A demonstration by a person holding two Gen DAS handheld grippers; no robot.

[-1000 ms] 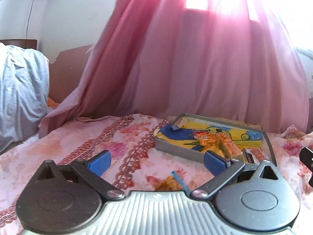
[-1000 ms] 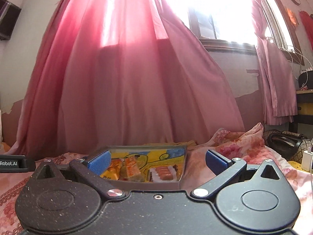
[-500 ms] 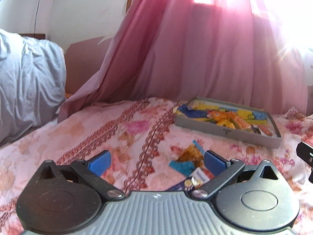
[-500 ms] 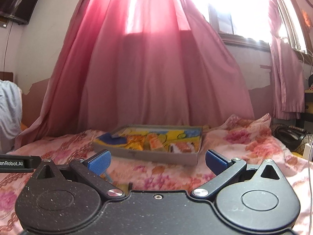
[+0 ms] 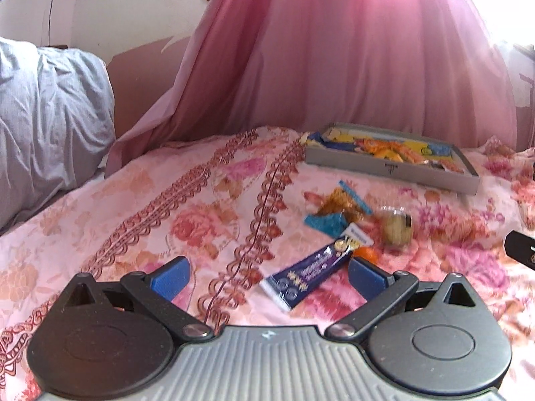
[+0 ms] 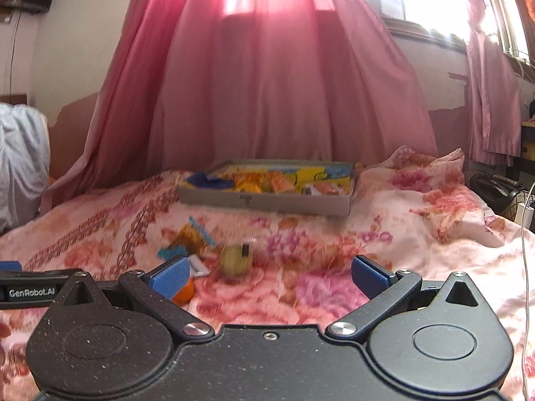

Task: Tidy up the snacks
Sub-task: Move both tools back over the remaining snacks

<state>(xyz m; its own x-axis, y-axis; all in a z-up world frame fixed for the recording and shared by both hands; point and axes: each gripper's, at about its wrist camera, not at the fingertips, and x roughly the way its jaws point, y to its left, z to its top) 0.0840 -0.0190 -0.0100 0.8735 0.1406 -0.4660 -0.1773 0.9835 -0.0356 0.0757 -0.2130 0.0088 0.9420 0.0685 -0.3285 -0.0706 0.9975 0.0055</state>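
A grey tray (image 5: 389, 168) (image 6: 264, 200) holding several orange and yellow snack packets sits at the far side of the floral bedspread. Loose snacks lie in front of it: a purple bar wrapper (image 5: 309, 272), a blue-and-gold packet (image 5: 337, 212) (image 6: 192, 237), a round clear tub of biscuits (image 5: 396, 225) (image 6: 235, 260) and a small orange item (image 5: 366, 254) (image 6: 184, 294). My left gripper (image 5: 267, 275) is open just short of the purple bar. My right gripper (image 6: 269, 270) is open, low over the bed, with the tub ahead between its fingers.
A pink curtain (image 5: 334, 67) hangs behind the tray. A bluish-grey pillow (image 5: 43, 107) lies at the left. The bedspread (image 5: 150, 207) is wide and bare to the left of the snacks. A cable and dark objects (image 6: 498, 190) sit beyond the bed's right edge.
Both grippers have pulled back from the tray and tilted downward. The loose snacks in front of the tray have come into view. Both stay open.
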